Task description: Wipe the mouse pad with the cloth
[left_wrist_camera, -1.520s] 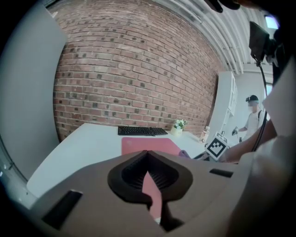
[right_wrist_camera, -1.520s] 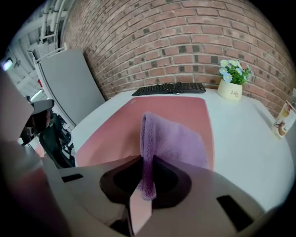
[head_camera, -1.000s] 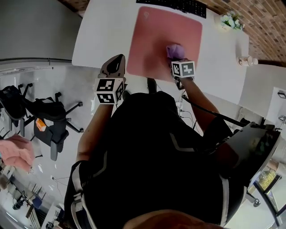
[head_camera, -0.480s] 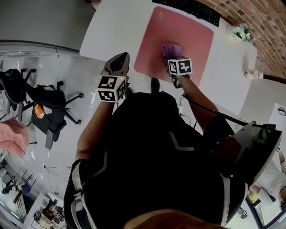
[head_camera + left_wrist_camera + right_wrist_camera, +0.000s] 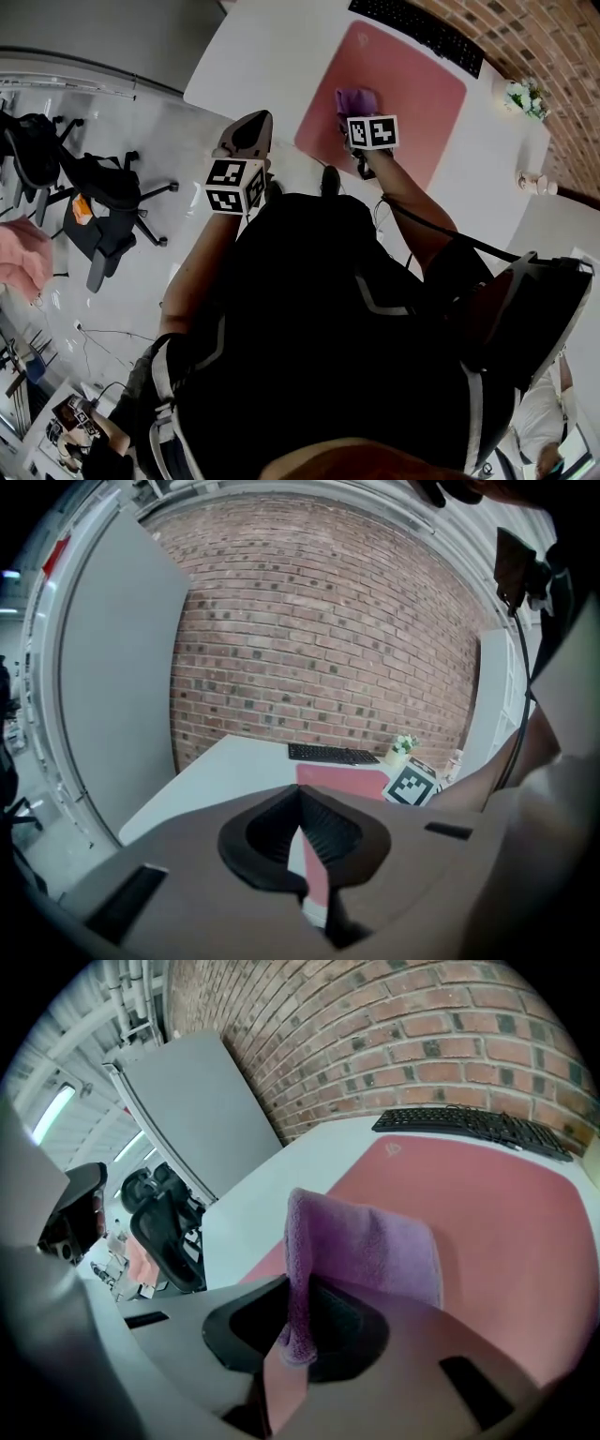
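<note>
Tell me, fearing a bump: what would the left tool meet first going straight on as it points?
Most likely the white table top, close beside the pink rectangular mouse pad. The left tool, shut and empty, points low across it. Depth is unclear, so the exact spot is a guess.

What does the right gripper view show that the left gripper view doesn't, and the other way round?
Only the right gripper view: a purple cloth pinched in the right gripper, and black office chairs at the left. Only the left gripper view: the left gripper, jaws together with nothing held, a small flower pot and the right gripper's marker cube. Both: the pink mouse pad, black keyboard, white table and brick wall.
</note>
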Action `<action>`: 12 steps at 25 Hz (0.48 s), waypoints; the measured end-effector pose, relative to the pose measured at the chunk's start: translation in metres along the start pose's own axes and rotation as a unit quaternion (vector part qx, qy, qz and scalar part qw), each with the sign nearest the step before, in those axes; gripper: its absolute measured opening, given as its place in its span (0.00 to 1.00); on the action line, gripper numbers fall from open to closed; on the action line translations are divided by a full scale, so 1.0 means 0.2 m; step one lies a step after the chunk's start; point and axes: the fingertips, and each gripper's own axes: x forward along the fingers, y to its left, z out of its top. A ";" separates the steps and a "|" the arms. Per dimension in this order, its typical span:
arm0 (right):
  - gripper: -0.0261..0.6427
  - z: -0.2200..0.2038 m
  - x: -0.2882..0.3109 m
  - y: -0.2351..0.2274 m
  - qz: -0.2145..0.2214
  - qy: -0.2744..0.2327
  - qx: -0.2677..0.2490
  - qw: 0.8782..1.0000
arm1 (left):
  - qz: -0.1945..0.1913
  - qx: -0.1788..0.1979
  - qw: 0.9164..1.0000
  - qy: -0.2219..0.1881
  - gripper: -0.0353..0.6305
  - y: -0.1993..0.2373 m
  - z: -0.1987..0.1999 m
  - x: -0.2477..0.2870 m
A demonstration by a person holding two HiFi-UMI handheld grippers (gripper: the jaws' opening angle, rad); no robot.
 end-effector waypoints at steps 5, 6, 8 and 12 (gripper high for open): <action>0.12 0.06 0.08 0.04 0.015 0.005 0.012 1.000 | 0.033 -0.003 0.999 -0.028 0.06 0.07 0.08 -0.05; 0.12 0.07 0.09 0.05 0.017 0.006 0.012 1.000 | 0.036 -0.002 0.999 -0.028 0.06 0.08 0.08 -0.05; 0.12 0.10 0.11 0.07 0.020 0.007 0.010 1.000 | 0.039 0.000 0.999 -0.027 0.06 0.09 0.08 -0.05; 0.12 0.15 0.16 0.09 0.029 0.008 0.008 0.999 | 0.032 -0.010 0.999 -0.030 0.06 0.08 0.05 -0.06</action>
